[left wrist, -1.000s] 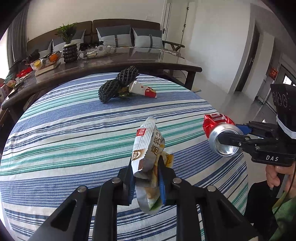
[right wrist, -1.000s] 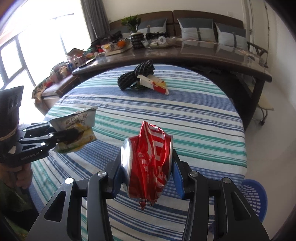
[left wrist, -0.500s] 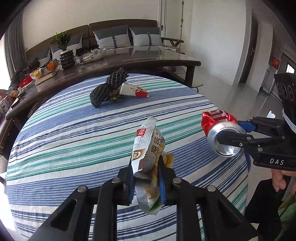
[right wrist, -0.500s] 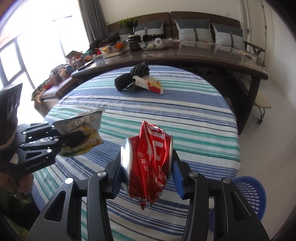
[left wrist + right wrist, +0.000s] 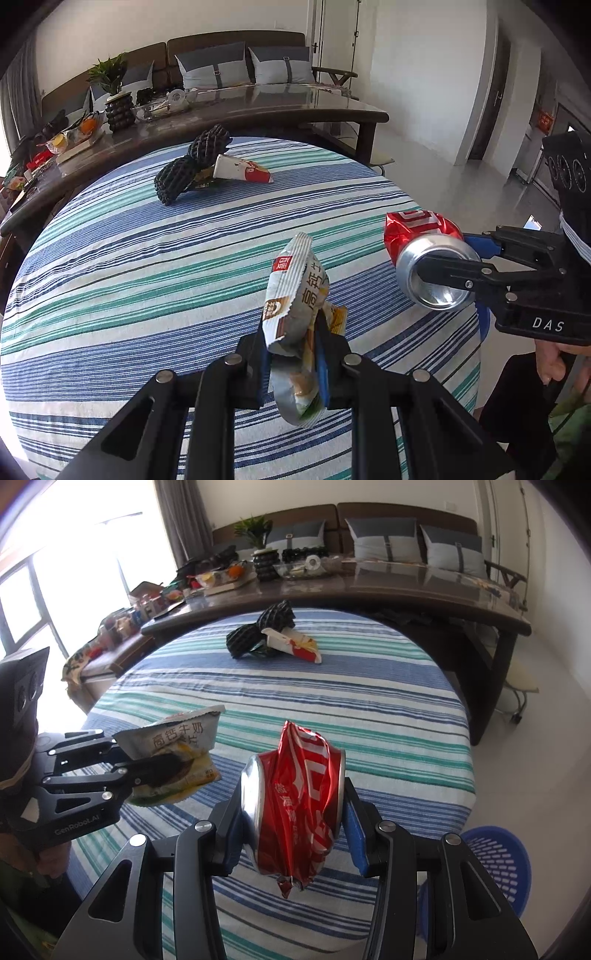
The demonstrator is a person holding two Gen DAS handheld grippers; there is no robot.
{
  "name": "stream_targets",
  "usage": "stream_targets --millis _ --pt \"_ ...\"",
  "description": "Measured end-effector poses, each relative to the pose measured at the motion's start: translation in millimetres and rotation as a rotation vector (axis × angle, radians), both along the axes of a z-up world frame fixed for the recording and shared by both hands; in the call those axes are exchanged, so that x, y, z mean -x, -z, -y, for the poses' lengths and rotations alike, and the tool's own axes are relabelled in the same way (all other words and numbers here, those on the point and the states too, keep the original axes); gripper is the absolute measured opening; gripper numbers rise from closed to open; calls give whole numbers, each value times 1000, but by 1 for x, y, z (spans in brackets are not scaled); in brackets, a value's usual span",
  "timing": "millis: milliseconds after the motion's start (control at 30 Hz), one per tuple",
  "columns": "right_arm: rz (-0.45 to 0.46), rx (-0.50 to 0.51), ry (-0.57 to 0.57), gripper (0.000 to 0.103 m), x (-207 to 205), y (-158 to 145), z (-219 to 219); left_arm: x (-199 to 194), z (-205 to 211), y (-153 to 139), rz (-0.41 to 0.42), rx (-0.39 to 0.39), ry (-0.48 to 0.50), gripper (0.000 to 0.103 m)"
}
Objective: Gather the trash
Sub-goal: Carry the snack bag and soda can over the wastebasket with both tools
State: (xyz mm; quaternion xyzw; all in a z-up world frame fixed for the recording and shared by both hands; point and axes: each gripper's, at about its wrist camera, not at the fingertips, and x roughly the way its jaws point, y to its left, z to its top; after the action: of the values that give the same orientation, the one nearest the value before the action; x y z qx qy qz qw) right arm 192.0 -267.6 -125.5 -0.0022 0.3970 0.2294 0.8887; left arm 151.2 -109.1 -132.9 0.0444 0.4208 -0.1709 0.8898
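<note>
1. Left gripper [image 5: 291, 363]: jaws clamped on a crumpled snack wrapper [image 5: 295, 314], held above the striped tablecloth [image 5: 147, 277].
2. Right gripper [image 5: 295, 834]: jaws clamped on a crushed red can [image 5: 299, 805].
3. Blue basket [image 5: 495, 860]: on the floor beside the table.

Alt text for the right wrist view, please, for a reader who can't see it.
The right gripper is shut on a crushed red can above a striped round table. At left, the left gripper holds a snack wrapper; a blue basket stands on the floor at lower right, and more trash lies at the far side.
</note>
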Motion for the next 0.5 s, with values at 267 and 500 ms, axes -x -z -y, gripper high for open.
stream_targets --millis 267,500 --pt "24 -35 67 47 4 -17 37 5 39 -10 -21 42 81 20" --pt "-7 74 244 47 -1 -31 132 6 127 -28 -26 112 234 20"
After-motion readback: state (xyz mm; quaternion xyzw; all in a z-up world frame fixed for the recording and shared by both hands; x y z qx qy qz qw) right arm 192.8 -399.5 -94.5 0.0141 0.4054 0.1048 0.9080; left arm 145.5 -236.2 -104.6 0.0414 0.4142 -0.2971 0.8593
